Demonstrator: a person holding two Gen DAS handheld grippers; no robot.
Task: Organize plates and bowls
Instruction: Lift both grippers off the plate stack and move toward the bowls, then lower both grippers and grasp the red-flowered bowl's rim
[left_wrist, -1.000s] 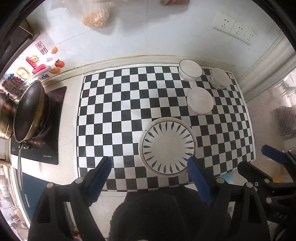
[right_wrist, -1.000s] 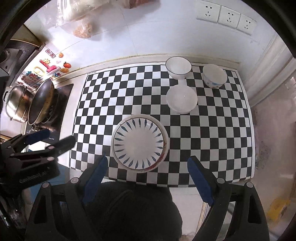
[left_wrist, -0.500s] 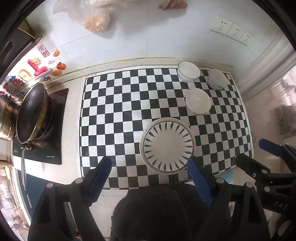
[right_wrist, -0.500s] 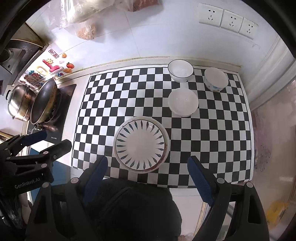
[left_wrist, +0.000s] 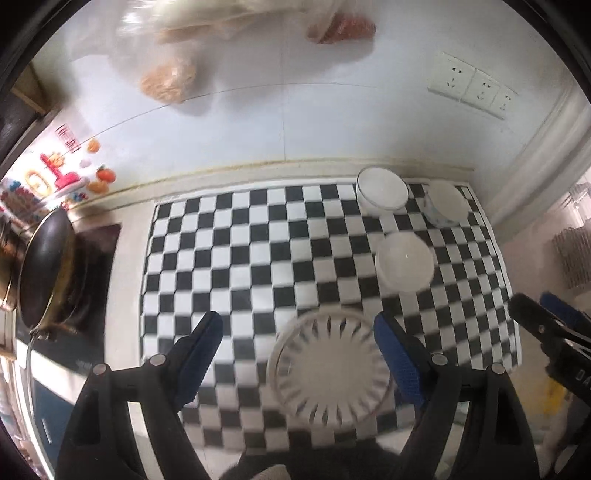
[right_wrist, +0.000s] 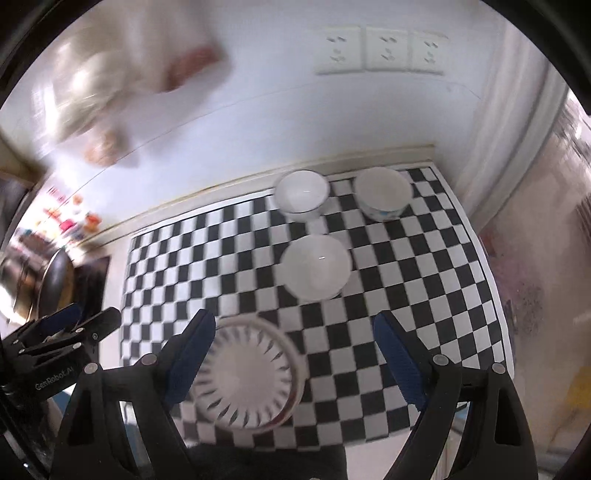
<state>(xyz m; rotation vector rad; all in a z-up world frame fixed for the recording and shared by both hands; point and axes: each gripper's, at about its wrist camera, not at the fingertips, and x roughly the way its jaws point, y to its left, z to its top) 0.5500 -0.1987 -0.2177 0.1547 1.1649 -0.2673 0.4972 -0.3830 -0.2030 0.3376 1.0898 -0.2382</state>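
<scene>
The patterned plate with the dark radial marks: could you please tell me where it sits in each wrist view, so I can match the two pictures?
Left wrist view: the patterned plate lies low and right of centre, close to the right-hand finger of the open left gripper.
Right wrist view: the plate lies low and left of centre, close to the left-hand finger of the open right gripper.
Shared landmark: the plain white bowl just beyond the plate on the checkered mat.

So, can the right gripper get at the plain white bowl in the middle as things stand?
Probably yes. The right gripper has its jaws wide open and empty, and the plain white bowl stands alone on the checkered mat ahead of it, apart from the patterned plate.
</scene>
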